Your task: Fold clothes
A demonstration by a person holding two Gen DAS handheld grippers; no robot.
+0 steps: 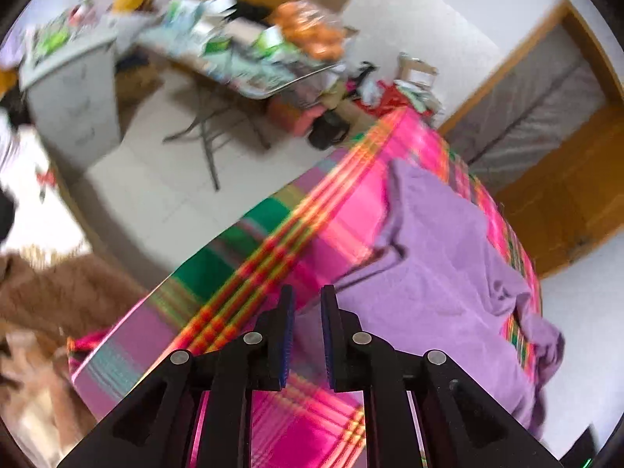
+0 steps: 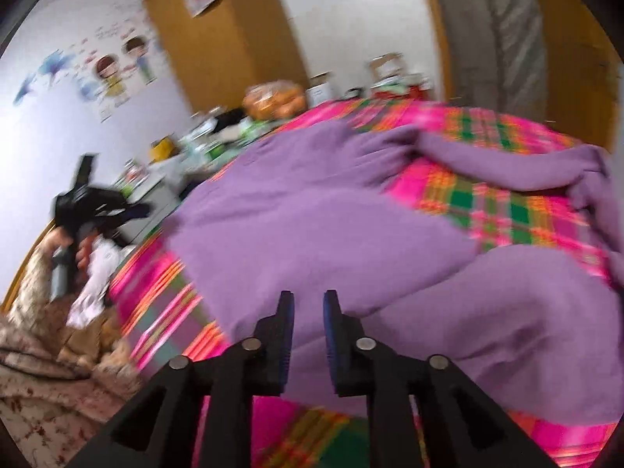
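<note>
Left wrist view: the left gripper (image 1: 307, 296) is raised above the near edge of a bed, its two black fingers standing a little apart with nothing between them. Below lies a checked bedspread (image 1: 339, 226) in pink, green and orange. A purple garment (image 1: 440, 257) lies spread on the bedspread to the right of the fingers, creased, with one part hanging over the far edge of the bed. Beyond the bed, a folding table (image 1: 249, 74) carries a blurred heap of packets and a bag of orange items; a pale cabinet (image 1: 74, 93) stands to its left on a tiled floor (image 1: 156, 179). A brown fuzzy blanket (image 1: 58, 296) shows at lower left.

Right wrist view: the right gripper (image 2: 308, 296) also stands with its jaws slightly parted and empty, above the purple garment (image 2: 312, 210), which covers most of the bedspread (image 2: 499, 210). The garment's near fold lies just under the fingertips; whether it touches them cannot be told. At far left the left gripper (image 2: 84, 191) appears, held by a hand (image 2: 80, 253), blurred. Cartoon stickers (image 2: 113, 70) decorate the wall.
</note>
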